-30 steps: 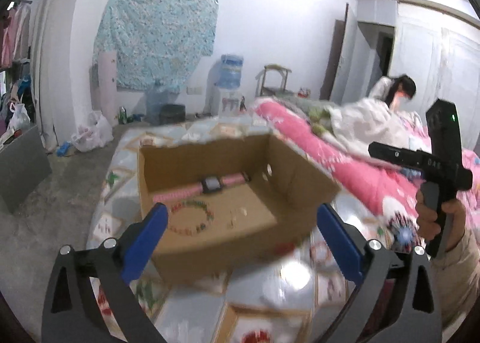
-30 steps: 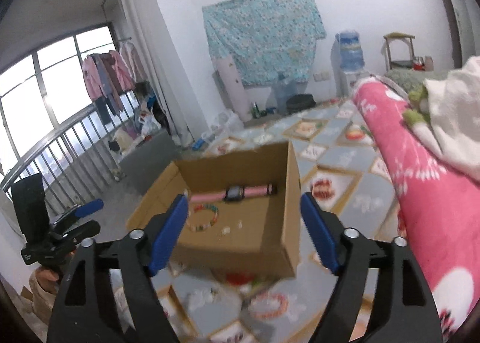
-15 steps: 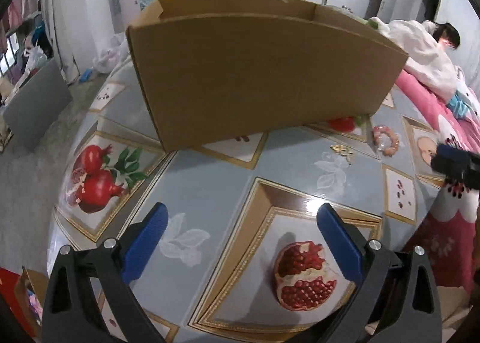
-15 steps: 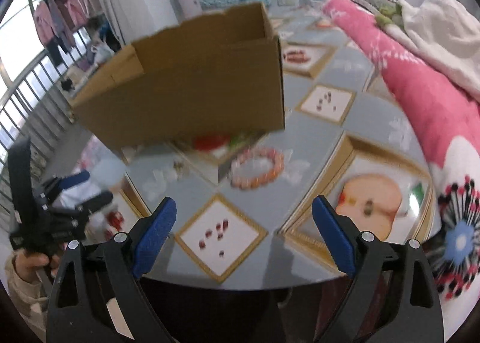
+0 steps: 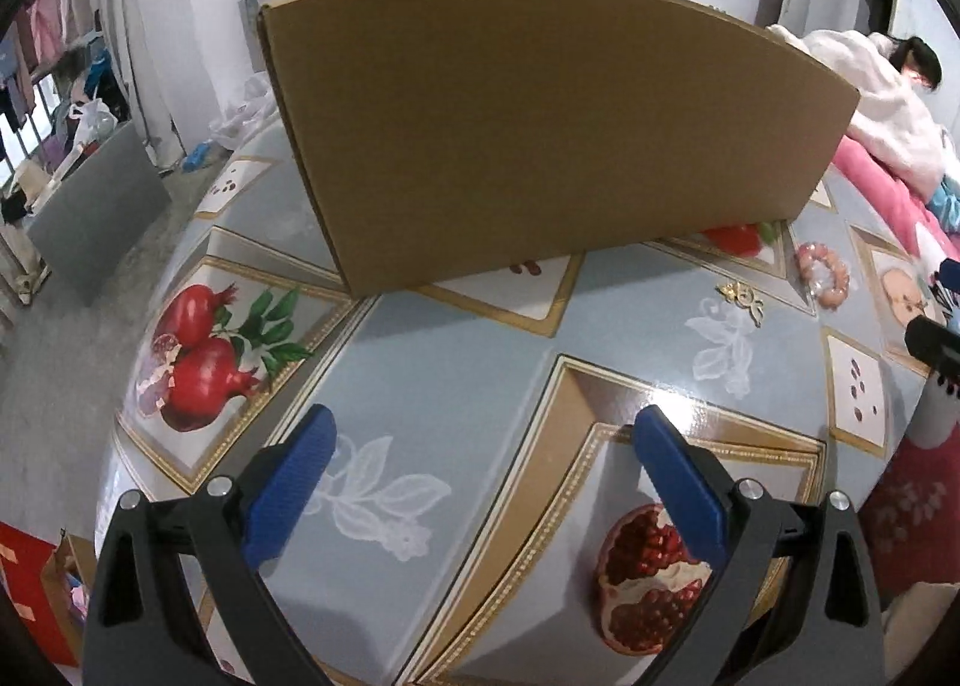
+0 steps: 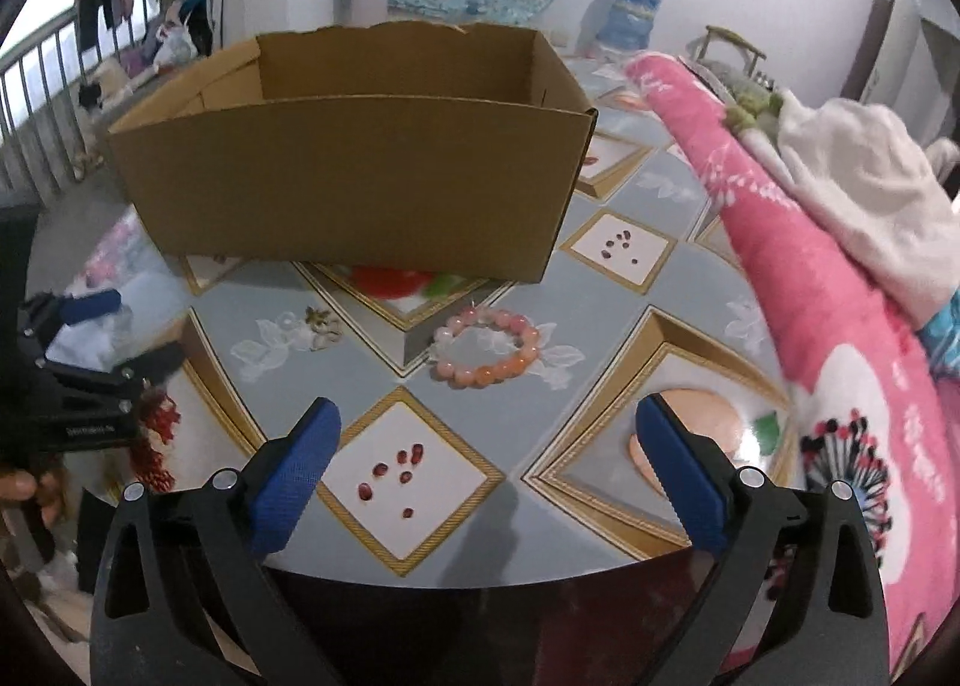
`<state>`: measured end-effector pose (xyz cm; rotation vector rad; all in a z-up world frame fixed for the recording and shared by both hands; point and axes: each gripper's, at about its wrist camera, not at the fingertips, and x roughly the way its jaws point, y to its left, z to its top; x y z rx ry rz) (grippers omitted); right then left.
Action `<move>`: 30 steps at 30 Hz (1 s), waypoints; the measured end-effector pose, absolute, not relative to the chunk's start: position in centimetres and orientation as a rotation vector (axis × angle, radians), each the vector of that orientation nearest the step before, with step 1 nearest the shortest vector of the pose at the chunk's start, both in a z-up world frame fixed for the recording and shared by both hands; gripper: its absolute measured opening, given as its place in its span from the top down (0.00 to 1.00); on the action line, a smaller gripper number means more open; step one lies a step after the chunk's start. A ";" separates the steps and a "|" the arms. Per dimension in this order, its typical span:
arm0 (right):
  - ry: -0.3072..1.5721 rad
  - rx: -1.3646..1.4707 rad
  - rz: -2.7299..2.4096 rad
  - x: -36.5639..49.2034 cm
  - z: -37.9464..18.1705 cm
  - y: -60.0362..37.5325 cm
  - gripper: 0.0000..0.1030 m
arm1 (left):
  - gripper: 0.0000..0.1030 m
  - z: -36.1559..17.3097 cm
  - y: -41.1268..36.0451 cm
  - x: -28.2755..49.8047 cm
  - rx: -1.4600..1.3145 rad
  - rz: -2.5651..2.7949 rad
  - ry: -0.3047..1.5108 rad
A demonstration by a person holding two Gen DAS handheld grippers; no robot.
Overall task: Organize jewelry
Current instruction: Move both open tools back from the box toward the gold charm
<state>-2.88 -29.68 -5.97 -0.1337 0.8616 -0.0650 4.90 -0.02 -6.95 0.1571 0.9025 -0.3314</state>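
Here both the left tool [image 5: 480,446] and right tool [image 6: 486,440] gape empty, the right's jaws opening.

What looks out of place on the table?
Two pieces lie loose on the tablecloth outside the cardboard box: a pink bead bracelet and a small gold ornament. The box's far rim is torn unevenly.

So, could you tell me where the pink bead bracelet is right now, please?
In the right wrist view the bead bracelet lies flat on the table, just in front of the cardboard box, right of a small gold brooch.
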 end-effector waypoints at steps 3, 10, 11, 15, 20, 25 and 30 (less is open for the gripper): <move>0.828 -0.149 -0.109 -2.9 -5.4 -30.1 0.08 | 0.05 -7.1 0.0 4.6 0.147 -0.319 0.877; 0.737 -0.014 -0.015 -3.2 -4.0 -32.2 0.08 | 0.05 -7.1 -0.1 4.6 0.154 -0.317 0.888; 0.738 0.007 -0.010 -3.1 -4.1 -32.5 0.08 | 0.05 -7.1 -0.1 4.6 0.154 -0.318 0.892; 0.730 0.024 -0.025 -3.0 -4.3 -33.1 0.08 | 0.05 -7.0 -0.2 4.9 0.154 -0.320 0.906; 0.733 0.061 -0.024 -3.9 -5.6 -34.2 0.08 | 0.05 -6.9 -0.2 5.1 0.147 -0.300 0.914; 0.839 0.097 0.038 -4.1 -8.0 -34.7 0.08 | 0.05 -7.1 -0.1 4.5 0.142 -0.306 0.878; 0.850 0.126 0.055 -4.1 -8.6 -34.9 0.09 | 0.05 -7.1 0.0 4.4 0.143 -0.309 0.868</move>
